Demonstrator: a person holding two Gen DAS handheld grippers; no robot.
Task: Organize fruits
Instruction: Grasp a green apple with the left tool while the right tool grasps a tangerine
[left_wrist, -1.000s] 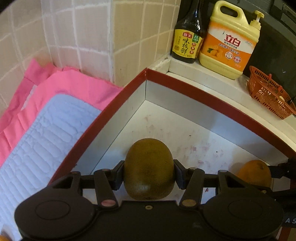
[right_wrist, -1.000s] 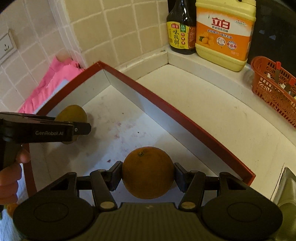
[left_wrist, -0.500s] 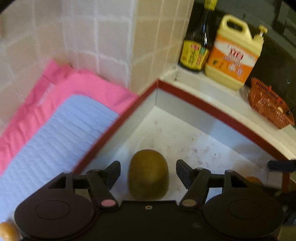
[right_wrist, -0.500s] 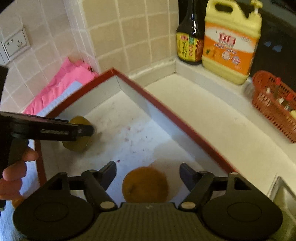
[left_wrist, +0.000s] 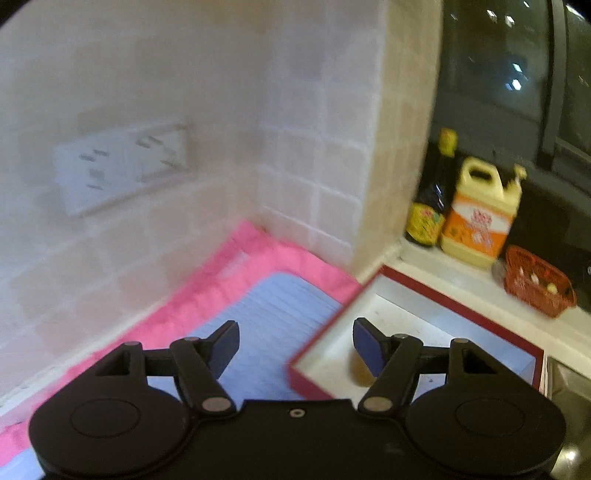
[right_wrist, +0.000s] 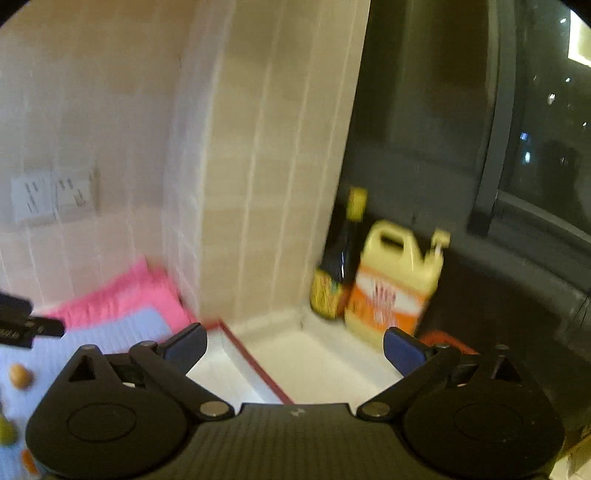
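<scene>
My left gripper (left_wrist: 295, 347) is open and empty, raised above the blue mat and the near corner of the red-rimmed white box (left_wrist: 458, 310). A brownish fruit (left_wrist: 360, 371) lies in the box, partly hidden behind my right finger. My right gripper (right_wrist: 293, 347) is open and empty, held high over the box's corner (right_wrist: 255, 365). Small fruits (right_wrist: 19, 376) lie on the blue mat at the far left of the right wrist view. Both views are motion-blurred.
A blue mat (left_wrist: 273, 321) lies on a pink cloth (left_wrist: 229, 273) against the tiled wall. A dark sauce bottle (left_wrist: 432, 199), a yellow detergent jug (left_wrist: 480, 214) and an orange basket (left_wrist: 535, 288) stand on the ledge behind the box. Wall sockets (left_wrist: 122, 166) sit above.
Both grippers opened and released their fruits into the box, the kiwi from the left and the orange from the right, then lifted up and back. The left one swung left.
</scene>
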